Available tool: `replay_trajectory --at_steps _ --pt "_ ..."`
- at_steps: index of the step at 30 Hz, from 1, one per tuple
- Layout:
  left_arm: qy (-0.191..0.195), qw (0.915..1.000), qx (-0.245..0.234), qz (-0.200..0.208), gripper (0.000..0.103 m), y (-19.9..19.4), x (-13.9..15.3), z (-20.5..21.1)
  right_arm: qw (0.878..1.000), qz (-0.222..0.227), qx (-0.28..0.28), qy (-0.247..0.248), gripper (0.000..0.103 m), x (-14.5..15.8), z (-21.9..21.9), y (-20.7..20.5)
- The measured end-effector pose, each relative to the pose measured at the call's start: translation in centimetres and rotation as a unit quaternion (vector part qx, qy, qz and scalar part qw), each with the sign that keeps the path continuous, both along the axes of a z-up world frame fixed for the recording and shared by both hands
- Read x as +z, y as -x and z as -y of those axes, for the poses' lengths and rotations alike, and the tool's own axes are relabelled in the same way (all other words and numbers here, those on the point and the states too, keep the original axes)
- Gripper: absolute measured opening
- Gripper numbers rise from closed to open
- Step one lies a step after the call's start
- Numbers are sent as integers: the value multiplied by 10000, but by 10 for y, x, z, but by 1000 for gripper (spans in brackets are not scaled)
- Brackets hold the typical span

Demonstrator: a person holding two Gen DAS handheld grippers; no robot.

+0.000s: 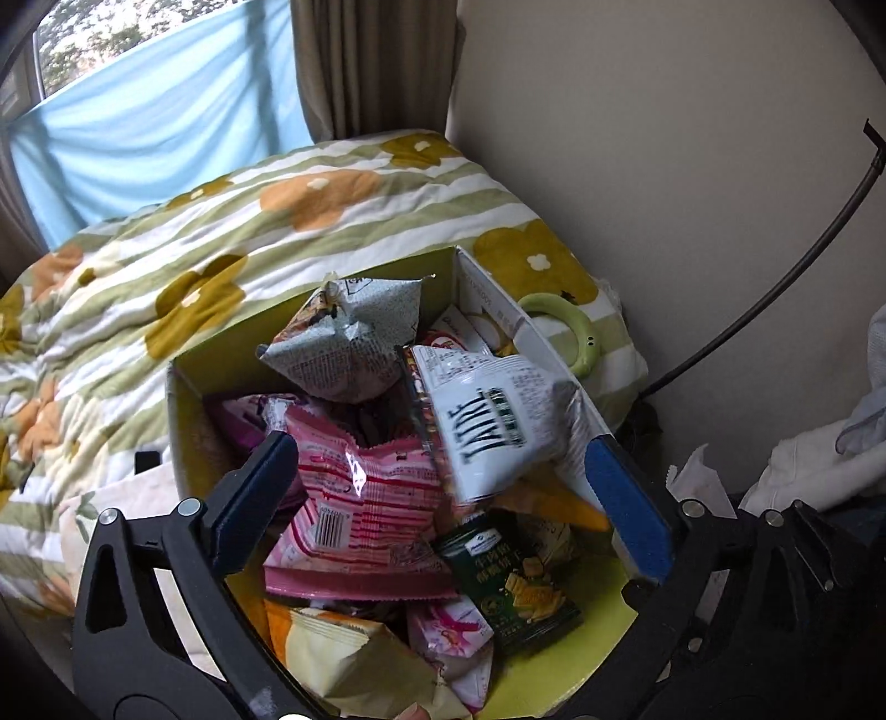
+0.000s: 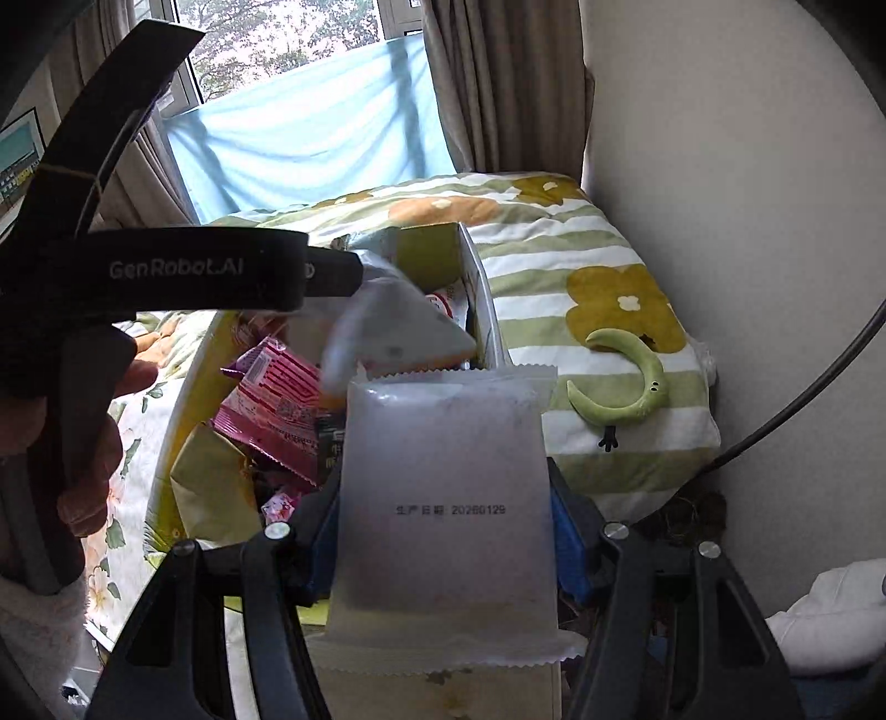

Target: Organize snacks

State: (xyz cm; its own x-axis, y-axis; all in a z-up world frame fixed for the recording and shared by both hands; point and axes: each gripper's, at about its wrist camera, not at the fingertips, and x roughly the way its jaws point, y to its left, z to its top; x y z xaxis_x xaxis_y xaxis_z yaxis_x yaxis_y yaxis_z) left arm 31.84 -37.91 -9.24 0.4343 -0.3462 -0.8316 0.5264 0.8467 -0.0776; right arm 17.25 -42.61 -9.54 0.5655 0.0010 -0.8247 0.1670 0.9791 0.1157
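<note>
Translucent white packet [image 2: 446, 498] — date-stamped, serrated edges

We see a bed [image 2: 609, 266] in the corner of a room. A soft blanket [image 1: 194, 266] lies on the bed, white with green stripes and big orange and yellow flowers. A plain pale wall [image 1: 664, 138] stands right beside the bed. Behind the bed is a window [image 2: 277, 39] with trees outside and daylight coming in. A light blue cloth [image 2: 310, 144] hangs across the low part of the window. Brown curtains [image 2: 498, 83] hang between the window and the wall. A black cable [image 1: 775, 288] curves along the wall near the bed.
</note>
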Motion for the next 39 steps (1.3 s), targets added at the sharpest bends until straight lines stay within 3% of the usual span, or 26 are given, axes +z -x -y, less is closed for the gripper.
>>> replay_trajectory --at_steps 10,16,20,21,23,24,28,32,39 --pt "123 9964 841 17 103 27 6 -82 9994 142 289 -153 58 5 -2 3" --pt "251 9883 1501 61 103 44 18 -131 9955 233 865 -302 59 23 -25 -8" --pt "200 9823 1862 7 103 57 16 -162 9918 140 1184 -456 59 10 -46 -27" --pt "159 9809 1940 -25 103 61 12 -169 9913 143 1226 -455 62 4 -50 -30" --pt "50 9787 2050 -137 103 67 -1 -181 9916 166 1228 -364 84 -6 -57 -32" --pt "-9 9777 2090 -192 103 72 -7 -186 9923 151 1186 -315 103 -11 -59 -31" --pt "18 9746 2203 -405 103 88 -29 -203 9943 39 1057 -141 103 -21 -64 -22" --pt "145 9747 2187 -433 103 99 -33 -212 9952 30 972 -86 103 -18 -67 -12" --pt "200 9771 2100 265 103 135 17 -236 9958 590 700 55 103 34 -85 19"
